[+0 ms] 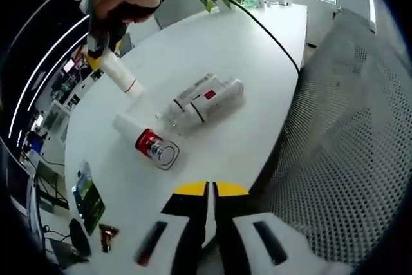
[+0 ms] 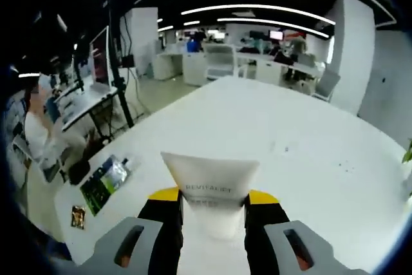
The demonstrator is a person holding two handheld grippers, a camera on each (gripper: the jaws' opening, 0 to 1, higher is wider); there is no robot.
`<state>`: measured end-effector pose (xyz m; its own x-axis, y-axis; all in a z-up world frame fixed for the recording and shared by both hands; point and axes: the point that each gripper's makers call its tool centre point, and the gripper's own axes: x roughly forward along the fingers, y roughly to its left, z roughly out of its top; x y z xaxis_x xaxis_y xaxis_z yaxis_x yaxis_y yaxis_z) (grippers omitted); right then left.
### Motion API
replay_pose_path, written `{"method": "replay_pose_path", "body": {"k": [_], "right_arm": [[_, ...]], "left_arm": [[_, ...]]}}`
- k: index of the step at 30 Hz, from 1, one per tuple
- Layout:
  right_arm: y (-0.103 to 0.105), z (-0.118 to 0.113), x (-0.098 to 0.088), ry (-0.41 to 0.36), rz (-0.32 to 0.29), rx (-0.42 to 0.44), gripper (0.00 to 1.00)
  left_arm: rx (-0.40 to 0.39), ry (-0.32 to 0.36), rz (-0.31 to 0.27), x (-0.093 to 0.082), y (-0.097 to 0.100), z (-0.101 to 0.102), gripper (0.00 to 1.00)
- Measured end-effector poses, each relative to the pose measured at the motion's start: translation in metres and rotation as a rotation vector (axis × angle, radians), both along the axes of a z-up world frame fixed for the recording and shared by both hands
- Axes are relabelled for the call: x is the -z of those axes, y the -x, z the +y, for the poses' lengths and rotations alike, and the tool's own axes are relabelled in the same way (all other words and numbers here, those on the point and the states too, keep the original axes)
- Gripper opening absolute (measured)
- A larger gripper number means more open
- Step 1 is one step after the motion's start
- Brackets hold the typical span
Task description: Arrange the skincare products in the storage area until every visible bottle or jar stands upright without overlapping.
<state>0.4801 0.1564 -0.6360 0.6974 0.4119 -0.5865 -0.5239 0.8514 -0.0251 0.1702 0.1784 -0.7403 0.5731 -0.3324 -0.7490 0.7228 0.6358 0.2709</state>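
White table in open office | left gripper jaws pressed together, holding nothing | right gripper pinching white tube above table | other bottles lying mid-table

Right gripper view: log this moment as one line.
right gripper: shut on white tube, lifted | left gripper: shut, empty | bottles: lying on table

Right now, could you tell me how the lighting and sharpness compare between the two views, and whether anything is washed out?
Left gripper view: the white table glares under window light, the far end bleached, the lying bottles sharp. Right gripper view: dimmer room, ceiling light strips bent by the fisheye, the white tube between the jaws crisp, its print readable, the background desks soft.
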Motion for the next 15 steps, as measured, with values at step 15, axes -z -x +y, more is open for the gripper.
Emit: {"method": "replay_pose_path", "body": {"k": [15], "right_arm": [[-0.019, -0.001, 0.007, 0.001, -0.021, 0.124, 0.33]], "left_arm": [[-0.011, -0.004, 0.007, 0.002, 0.0, 0.002, 0.0]]}}
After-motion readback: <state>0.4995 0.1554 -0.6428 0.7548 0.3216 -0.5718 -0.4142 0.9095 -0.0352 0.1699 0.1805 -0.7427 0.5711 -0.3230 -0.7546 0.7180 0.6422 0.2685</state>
